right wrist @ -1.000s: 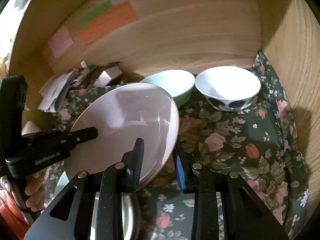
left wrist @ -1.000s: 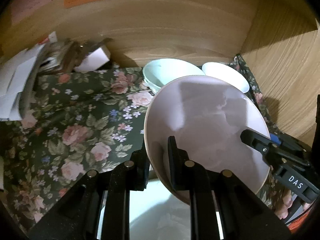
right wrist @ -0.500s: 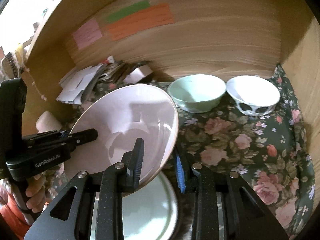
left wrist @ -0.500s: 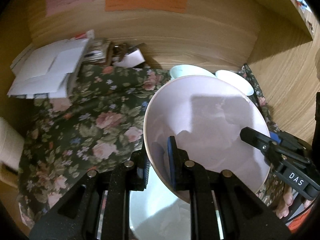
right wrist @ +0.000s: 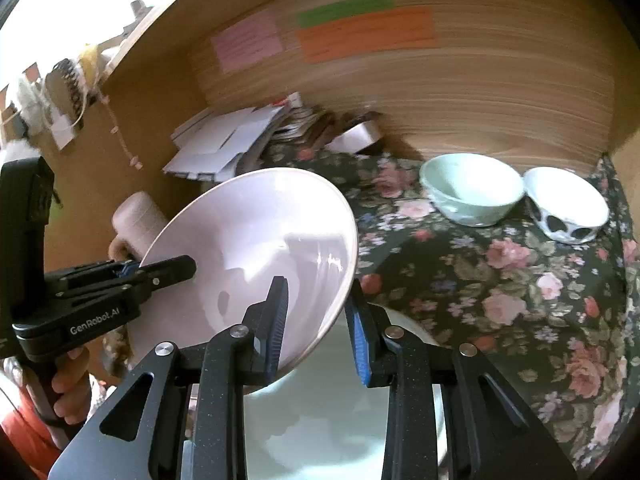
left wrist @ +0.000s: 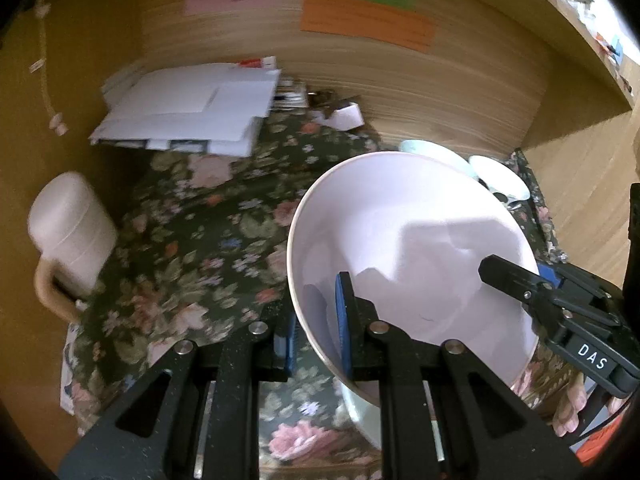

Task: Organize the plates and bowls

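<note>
Two printed marks can be read. In the left wrist view, the black body of the right tongs [left wrist: 516, 276], off to the right of the left tongs [left wrist: 316, 332], carries a small black label with white capitals "DAS" [left wrist: 594, 356]. In the right wrist view, the black body of the left tongs [right wrist: 160, 270], off to the left of the right tongs [right wrist: 320, 320], bears the white brand "GenRobot.AI" [right wrist: 94, 322] along its side. The pink [right wrist: 247, 42], green [right wrist: 344, 9] and orange paper notes [right wrist: 366, 32] on the wooden back wall beyond both tongs carry lines of writing too blurred to read.
</note>
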The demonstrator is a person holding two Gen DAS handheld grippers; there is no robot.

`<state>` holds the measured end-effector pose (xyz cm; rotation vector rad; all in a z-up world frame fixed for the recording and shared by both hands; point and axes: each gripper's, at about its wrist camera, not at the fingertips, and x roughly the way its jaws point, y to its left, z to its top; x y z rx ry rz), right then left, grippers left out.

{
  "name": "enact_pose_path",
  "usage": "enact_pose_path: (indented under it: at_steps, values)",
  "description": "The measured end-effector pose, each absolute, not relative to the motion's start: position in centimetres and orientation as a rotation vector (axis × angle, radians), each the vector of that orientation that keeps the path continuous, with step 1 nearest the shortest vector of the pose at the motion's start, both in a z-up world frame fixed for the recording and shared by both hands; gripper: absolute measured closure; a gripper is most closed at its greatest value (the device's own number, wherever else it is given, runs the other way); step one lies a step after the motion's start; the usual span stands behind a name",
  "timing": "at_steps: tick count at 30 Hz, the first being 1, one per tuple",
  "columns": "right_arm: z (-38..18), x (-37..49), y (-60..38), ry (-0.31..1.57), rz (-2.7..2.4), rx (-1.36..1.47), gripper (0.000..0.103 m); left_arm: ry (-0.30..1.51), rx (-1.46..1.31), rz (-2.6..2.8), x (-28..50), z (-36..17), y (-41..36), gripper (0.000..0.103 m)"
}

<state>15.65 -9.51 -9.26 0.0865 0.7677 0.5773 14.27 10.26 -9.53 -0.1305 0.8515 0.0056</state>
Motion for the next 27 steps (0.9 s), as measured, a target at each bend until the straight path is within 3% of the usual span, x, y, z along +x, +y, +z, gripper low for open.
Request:
enact_pose_path:
  at_steps: [27]
  values:
    - [-13.5,16.1,2.3,0.927,0.725,-0.057,0.077,0.919,-0.251,0.164,9.4,-15.0,20.6,0.086]
